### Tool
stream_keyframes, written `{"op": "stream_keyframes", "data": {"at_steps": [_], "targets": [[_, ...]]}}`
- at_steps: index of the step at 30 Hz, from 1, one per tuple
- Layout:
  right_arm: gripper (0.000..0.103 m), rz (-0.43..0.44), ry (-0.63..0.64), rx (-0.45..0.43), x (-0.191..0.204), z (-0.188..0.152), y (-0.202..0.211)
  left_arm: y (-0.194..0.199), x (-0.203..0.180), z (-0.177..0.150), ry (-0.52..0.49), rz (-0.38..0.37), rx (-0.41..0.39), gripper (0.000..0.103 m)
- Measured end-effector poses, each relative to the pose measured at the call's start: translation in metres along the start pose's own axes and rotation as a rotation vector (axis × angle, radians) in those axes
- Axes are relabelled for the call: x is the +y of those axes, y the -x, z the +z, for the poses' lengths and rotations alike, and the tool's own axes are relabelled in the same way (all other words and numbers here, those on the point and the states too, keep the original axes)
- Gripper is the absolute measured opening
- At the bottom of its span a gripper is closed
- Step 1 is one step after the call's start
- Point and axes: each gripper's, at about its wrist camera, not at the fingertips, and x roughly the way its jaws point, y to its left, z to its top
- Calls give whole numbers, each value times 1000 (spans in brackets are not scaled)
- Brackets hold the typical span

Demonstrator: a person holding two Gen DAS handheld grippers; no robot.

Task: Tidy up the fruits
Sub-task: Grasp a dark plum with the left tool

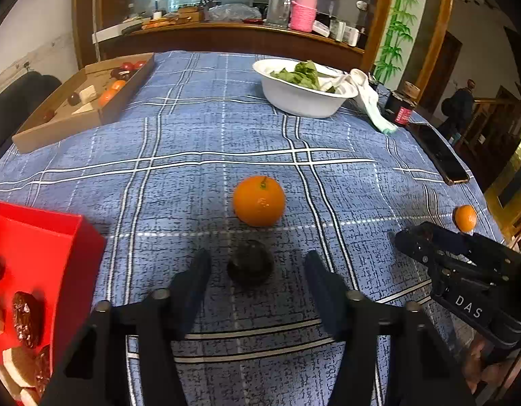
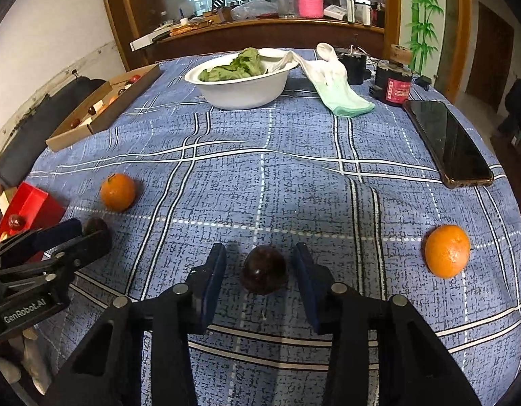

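Low in the left wrist view, the left tool stands apart around a dark round fruit on the worktop. Likewise the right tool stands apart around a dark plum, untouched.

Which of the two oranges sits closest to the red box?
The orange left of the right gripper, just past the red box. The other orange lies far across the tablecloth, below the phone.
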Motion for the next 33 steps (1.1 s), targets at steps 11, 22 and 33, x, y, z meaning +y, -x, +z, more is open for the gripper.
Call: {"op": "stream_keyframes", "data": {"at_steps": [11, 22, 33], "targets": [[22, -20, 16, -7, 3, -2, 1, 1, 12, -2, 51, -76, -17, 25], [21, 79, -49, -34, -4, -3, 11, 5, 21, -1, 92, -128, -37, 25], [21, 256, -232, -53, -16, -10, 36, 16, 27, -1, 129, -186, -67, 25]]}}
